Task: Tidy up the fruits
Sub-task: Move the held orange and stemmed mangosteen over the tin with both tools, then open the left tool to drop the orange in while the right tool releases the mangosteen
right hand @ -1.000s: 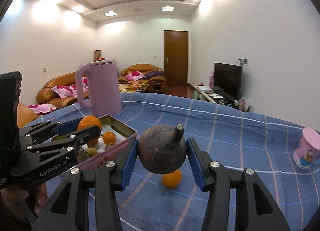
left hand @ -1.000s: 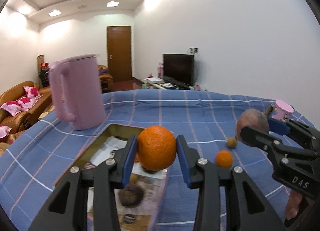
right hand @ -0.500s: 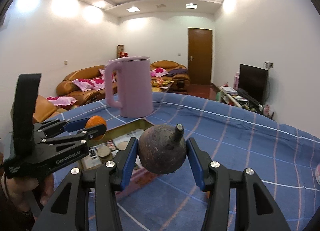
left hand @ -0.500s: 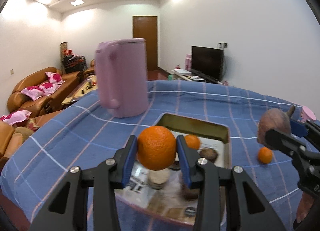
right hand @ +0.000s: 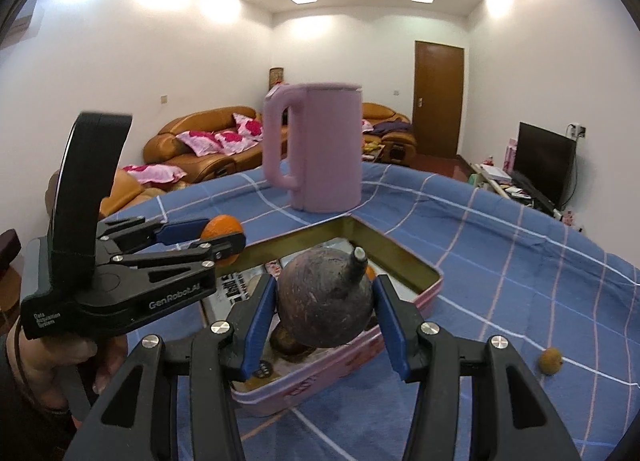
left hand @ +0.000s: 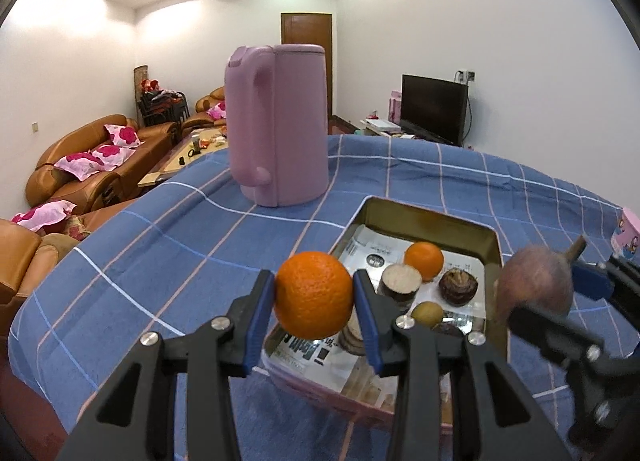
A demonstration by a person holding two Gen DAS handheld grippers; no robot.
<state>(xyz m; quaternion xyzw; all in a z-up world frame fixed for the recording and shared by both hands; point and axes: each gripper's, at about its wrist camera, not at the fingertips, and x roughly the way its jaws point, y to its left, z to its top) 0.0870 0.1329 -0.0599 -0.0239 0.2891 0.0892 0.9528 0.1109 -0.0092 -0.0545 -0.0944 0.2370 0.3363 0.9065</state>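
Since half a second ago, both of your grippers have come in over the tin, which now sits closer beneath them.

From the left wrist view, your left gripper has its jaws clenched on the large orange, which sits squarely between the two blue pads, held above the near left corner of the tin. Ahead of the jaws and to their right, the tin holds a small orange, a cut brown piece with a pale face, a dark round fruit and a small yellow-green fruit, all lying on printed paper. Beyond the jaws stands the pink kettle on the blue checked tabletop. At the right, your right gripper appears, blurred, grasping the brown fruit over the tin's right wall.

From the right wrist view, your right gripper has its jaws gripping the dark brown stemmed fruit, centred between the pads, stem pointing up, above the tin. Under it, part of another fruit shows inside the tin; which one, you cannot tell. Left of the jaws, your left gripper holds the orange over the tin's left edge. One small brownish fruit lies on the tabletop to the right of the jaws, well apart from the tin.
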